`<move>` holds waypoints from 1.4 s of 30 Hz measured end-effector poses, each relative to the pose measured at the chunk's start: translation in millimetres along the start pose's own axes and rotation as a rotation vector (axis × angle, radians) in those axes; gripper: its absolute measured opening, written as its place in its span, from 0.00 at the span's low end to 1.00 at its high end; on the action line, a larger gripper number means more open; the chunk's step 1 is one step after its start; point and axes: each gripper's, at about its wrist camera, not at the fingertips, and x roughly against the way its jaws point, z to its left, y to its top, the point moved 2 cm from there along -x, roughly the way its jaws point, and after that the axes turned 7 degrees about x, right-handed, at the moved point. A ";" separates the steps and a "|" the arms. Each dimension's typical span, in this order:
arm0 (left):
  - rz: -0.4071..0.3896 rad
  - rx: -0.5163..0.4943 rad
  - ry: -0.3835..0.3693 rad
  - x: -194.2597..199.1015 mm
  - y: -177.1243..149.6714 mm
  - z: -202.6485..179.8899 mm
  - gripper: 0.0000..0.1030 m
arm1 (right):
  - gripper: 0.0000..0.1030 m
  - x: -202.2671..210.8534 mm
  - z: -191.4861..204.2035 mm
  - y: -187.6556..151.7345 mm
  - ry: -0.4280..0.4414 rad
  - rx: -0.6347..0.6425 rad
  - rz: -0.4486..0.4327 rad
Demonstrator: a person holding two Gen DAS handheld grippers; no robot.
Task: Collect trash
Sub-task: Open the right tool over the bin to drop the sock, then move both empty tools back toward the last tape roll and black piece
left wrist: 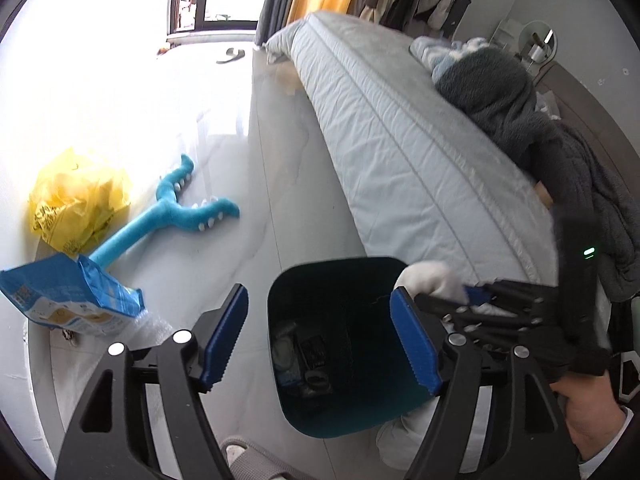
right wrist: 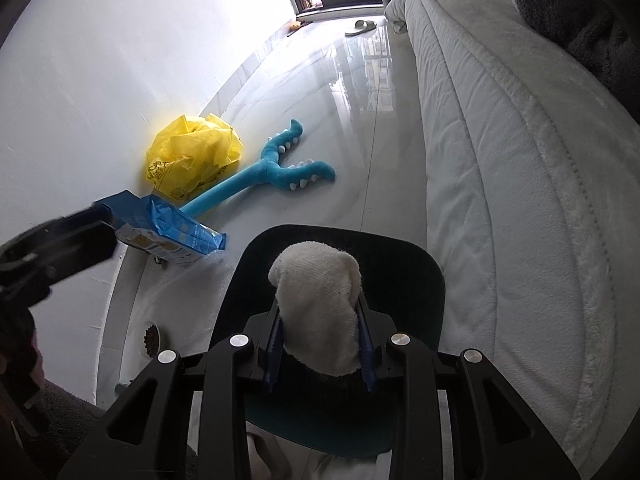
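Note:
A dark teal trash bin (left wrist: pixel 360 400) stands on the floor beside the bed and holds some wrappers; it also shows in the right wrist view (right wrist: pixel 412 276). My right gripper (right wrist: pixel 320 344) is shut on a white sock-like cloth (right wrist: pixel 320 300) and holds it over the bin's opening. In the left wrist view the cloth (left wrist: pixel 432 280) shows at the bin's right rim. My left gripper (left wrist: pixel 320 340) is open and empty, its blue pads either side of the bin's mouth. A crumpled yellow plastic bag (right wrist: pixel 192 156) and a blue package (right wrist: pixel 176 232) lie by the wall.
A blue plush toy (right wrist: pixel 272 172) lies on the glossy floor. The bed (right wrist: pixel 520 160) with a white quilt runs along the right, with dark blankets (left wrist: pixel 520 120) on it. A slipper (right wrist: pixel 360 26) lies near the window. A small bowl (right wrist: pixel 152 340) sits by the wall.

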 end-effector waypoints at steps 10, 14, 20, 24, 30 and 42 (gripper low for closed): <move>-0.157 -0.107 -0.016 39.0 9.8 -17.6 0.76 | 0.33 -23.7 -5.4 -9.4 -0.019 -0.020 0.075; -0.205 -0.109 -0.052 51.0 16.2 -24.5 0.79 | 0.42 -23.6 -8.8 -11.4 -0.013 -0.032 0.084; -0.268 -0.108 -0.097 63.6 25.7 -39.6 0.81 | 0.53 -8.0 -9.8 -10.2 -0.011 -0.024 0.048; -0.316 -0.109 -0.116 72.6 30.1 -50.4 0.83 | 0.55 7.9 -11.0 -6.8 0.028 -0.023 -0.015; -0.359 -0.089 -0.151 81.8 42.8 -66.2 0.87 | 0.61 39.1 -11.1 -0.8 0.046 0.036 -0.129; -0.368 -0.115 -0.195 67.7 55.7 -105.2 0.91 | 0.68 107.2 -71.3 -0.4 -0.071 0.035 -0.320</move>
